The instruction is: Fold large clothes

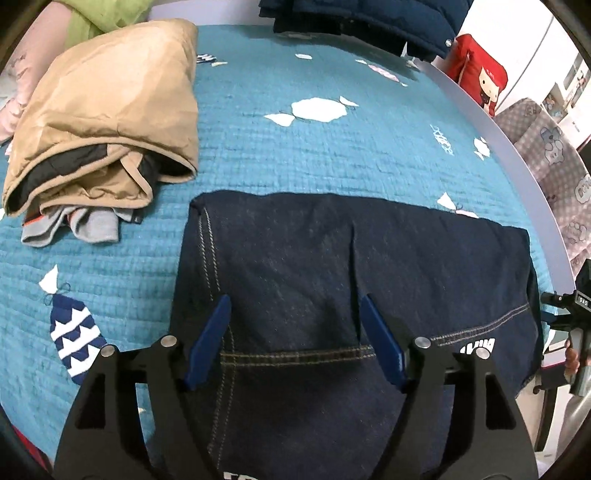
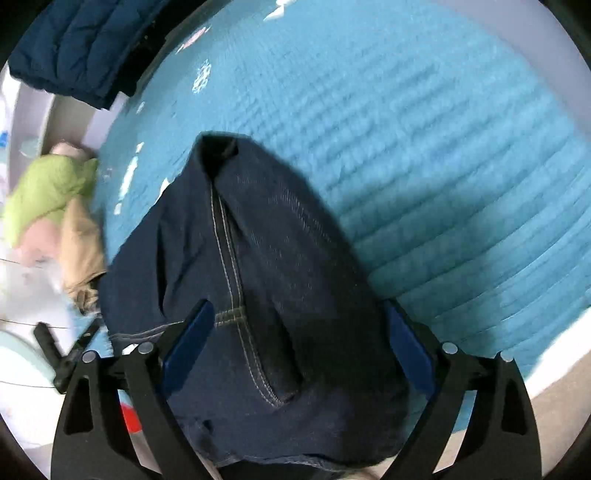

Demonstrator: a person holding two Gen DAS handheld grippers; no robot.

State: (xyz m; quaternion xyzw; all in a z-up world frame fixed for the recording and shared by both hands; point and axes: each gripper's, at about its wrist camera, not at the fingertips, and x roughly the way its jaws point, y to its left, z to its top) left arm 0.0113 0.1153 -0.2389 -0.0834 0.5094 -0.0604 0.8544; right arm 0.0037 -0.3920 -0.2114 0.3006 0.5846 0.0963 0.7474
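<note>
I see the right wrist view is blurry. The jeans [image 1: 351, 295] run off the bottom edge. The dark jacket [image 1: 362, 22] is cut off on top.

Dark denim jeans [image 1: 332, 280] folded flat on teal quilt, pale stitching up

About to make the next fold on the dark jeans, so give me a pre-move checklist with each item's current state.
1. Left tool open over the jeans: ok.
2. Right tool open, jaws either side of the denim: ok.
3. Either tool actually gripping fabric: not ok, both are open.
4. Jeans lying flat: not ok; a crease runs down the middle in the left view, and the right view shows bunching.
5. Tan jacket apart from the jeans: ok.
6. Bedspread space beyond the jeans: ok.
</note>
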